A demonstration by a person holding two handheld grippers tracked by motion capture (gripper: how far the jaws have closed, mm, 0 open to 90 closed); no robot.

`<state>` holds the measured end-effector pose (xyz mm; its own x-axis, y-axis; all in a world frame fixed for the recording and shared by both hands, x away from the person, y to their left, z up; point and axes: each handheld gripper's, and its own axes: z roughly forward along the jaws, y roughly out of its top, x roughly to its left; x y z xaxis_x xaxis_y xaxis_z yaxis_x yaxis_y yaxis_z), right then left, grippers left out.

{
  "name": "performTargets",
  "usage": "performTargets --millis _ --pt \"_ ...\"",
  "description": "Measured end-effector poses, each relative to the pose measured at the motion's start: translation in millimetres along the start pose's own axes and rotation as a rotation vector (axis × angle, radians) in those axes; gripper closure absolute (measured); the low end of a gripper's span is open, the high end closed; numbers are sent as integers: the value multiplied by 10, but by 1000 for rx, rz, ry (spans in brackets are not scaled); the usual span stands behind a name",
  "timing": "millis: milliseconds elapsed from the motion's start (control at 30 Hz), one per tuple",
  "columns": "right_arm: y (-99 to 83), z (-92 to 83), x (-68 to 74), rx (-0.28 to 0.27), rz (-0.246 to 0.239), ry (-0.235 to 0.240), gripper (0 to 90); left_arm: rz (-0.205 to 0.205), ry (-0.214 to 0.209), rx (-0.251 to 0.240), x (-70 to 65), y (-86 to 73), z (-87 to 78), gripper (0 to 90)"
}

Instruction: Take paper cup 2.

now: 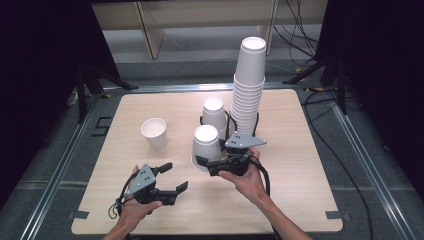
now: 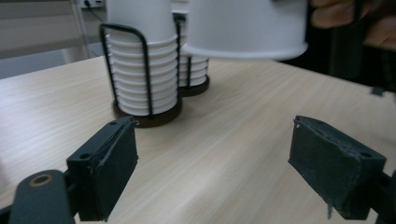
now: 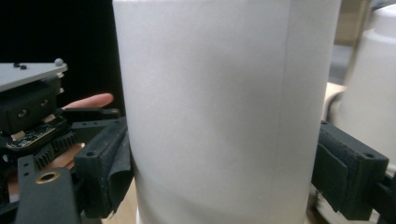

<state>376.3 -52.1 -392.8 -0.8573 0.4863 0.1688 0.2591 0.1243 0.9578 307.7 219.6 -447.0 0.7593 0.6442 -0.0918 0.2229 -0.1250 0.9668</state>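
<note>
While clamping the cup (image 1: 206,140) with the right gripper (image 1: 205,161), holding it upside down in front of the two holders, rim just off the table (image 1: 300,190) judging by the left gripper view. Pads gripping low on the cup wall from both sides, firm contact visible in the right gripper view. Idling the left gripper (image 1: 173,177) near the front edge, jaws spread wide, nothing between them.

Likely setting the cup down rim-first. Advice for doing it cleanly:
- keeping the rim level, so it is landing flat and not on one edge
- lowering slowly, since thin paper is probably denting under a hard squeeze
- staying clear of the short stack (image 1: 214,112) just behind and the tall stack (image 1: 248,85) beside it
- releasing only once the rim is fully seated, then backing straight out
- leaving the upright cup (image 1: 154,132) on the left alone, well apart
</note>
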Motion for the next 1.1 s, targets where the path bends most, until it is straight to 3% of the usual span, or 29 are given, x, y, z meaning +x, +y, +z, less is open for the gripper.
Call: performTargets --millis 67,233,267,300,333,400,433,533,600,667,700,833,867,933,1067,1100 --pt "-23 55 34 20 26 24 167 14 -15 -18 -2 3 1 148" --pt "-78 166 86 12 -12 64 169 -2 -16 -26 37 16 -38 147" --pt "-94 192 100 16 -12 82 169 -13 -30 -50 42 7 -17 147" --pt "-107 202 122 27 6 89 169 -7 -23 -26 41 12 -34 147" --pt "-110 211 121 27 -16 92 169 -7 -32 -24 37 7 -28 147" --pt "-122 233 164 28 22 113 170 -9 -55 -39 33 -4 -4 147" --pt "-121 245 153 23 -13 111 170 -10 -44 -19 22 1 -13 147" --pt "-128 264 181 13 6 137 171 -7 -48 -12 17 -8 -10 147" --pt "-140 282 205 17 13 140 172 -29 -63 -32 7 -24 17 147" --pt "-146 289 230 33 22 141 173 -27 -54 -9 0 -22 8 143" --pt "-151 308 224 19 1 150 173 -24 -57 -8 1 -23 8 140" --pt "-177 355 266 25 -11 162 176 -44 -62 -32 -3 -21 15 101" --pt "-182 362 287 33 6 171 177 -41 -64 -34 5 -22 14 94" --pt "-180 373 291 27 -30 155 178 -47 -58 -28 9 -15 7 76" --pt "-194 410 356 30 6 193 179 -54 -62 -33 10 -18 19 41" --pt "-189 413 349 29 -28 175 179 -59 -62 -34 10 -17 20 32"
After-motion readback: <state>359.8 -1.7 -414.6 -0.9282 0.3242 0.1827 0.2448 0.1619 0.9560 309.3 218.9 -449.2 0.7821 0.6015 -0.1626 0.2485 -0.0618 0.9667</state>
